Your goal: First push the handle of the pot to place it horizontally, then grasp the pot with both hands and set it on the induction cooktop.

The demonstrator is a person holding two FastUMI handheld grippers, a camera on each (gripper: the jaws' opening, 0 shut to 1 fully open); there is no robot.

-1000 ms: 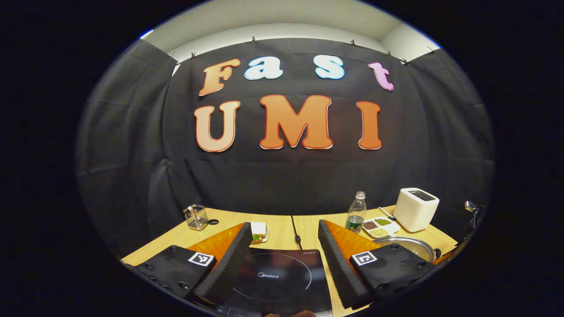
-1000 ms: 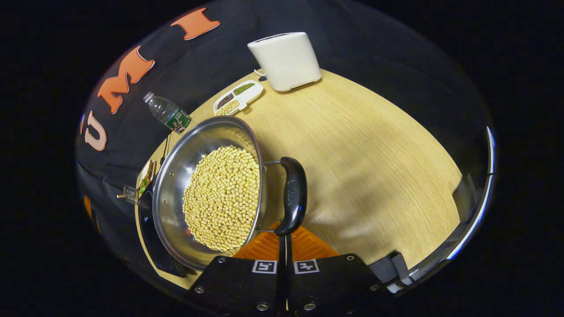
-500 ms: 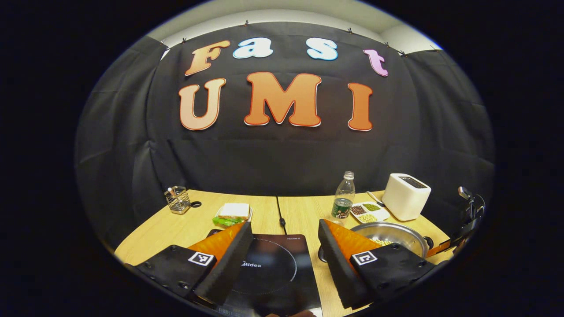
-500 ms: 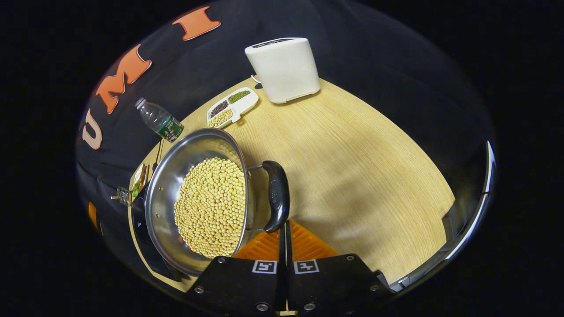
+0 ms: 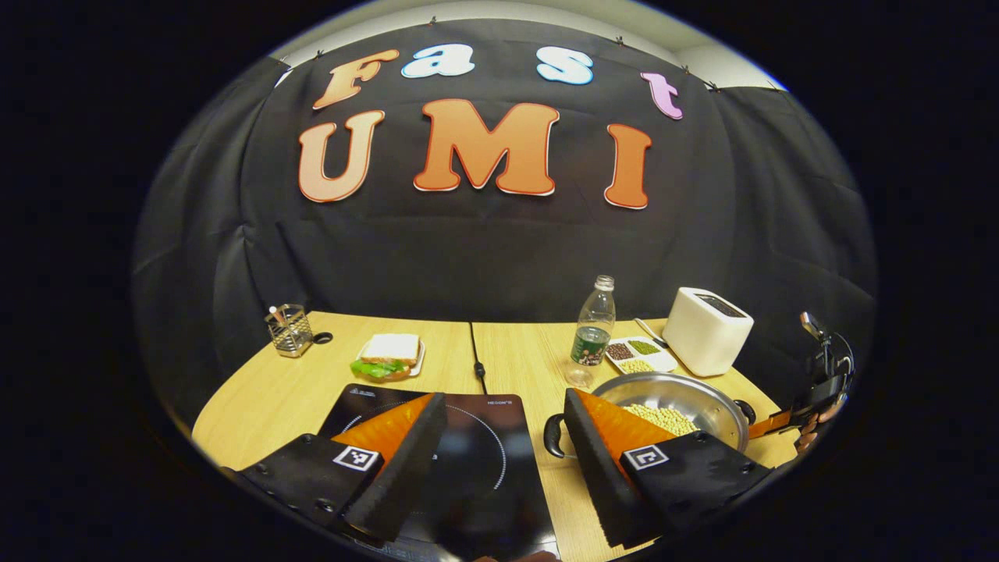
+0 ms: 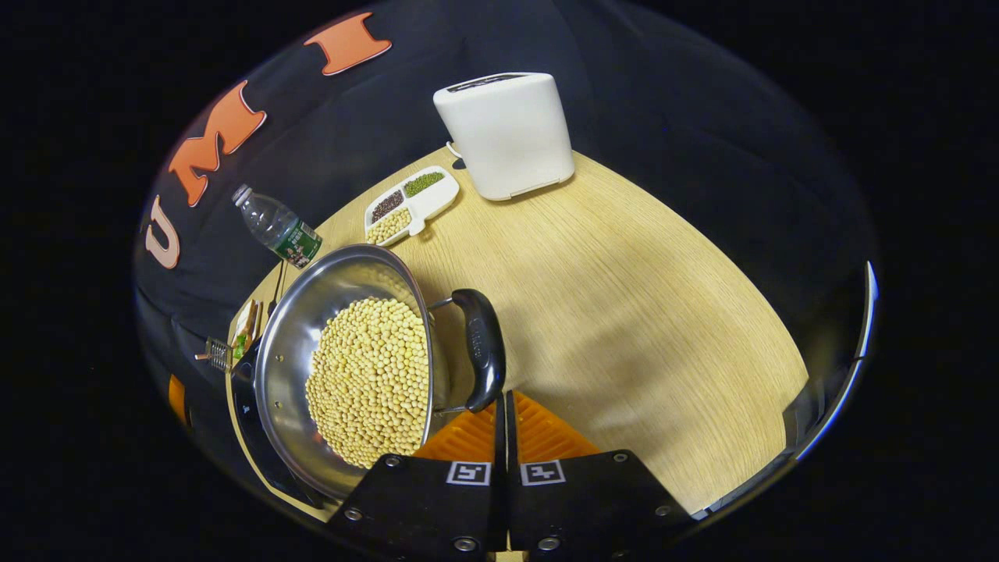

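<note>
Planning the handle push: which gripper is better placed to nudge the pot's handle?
Right. The right gripper, fingers shut, has its tip right at the lower end of the pot's black handle. The left gripper hangs open above the induction cooktop.

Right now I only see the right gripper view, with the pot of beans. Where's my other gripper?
Observer: The left gripper is open and held over the induction cooktop.
Operator: Does the pot have another handle on the far side?
Observer: Yes. There is a black handle on the side of the pot that faces the cooktop, close to one finger of the left gripper.
Operator: Is the pot on the cooktop yet?
Observer: No. The left gripper view shows it standing on the table, beside the cooktop.
</note>
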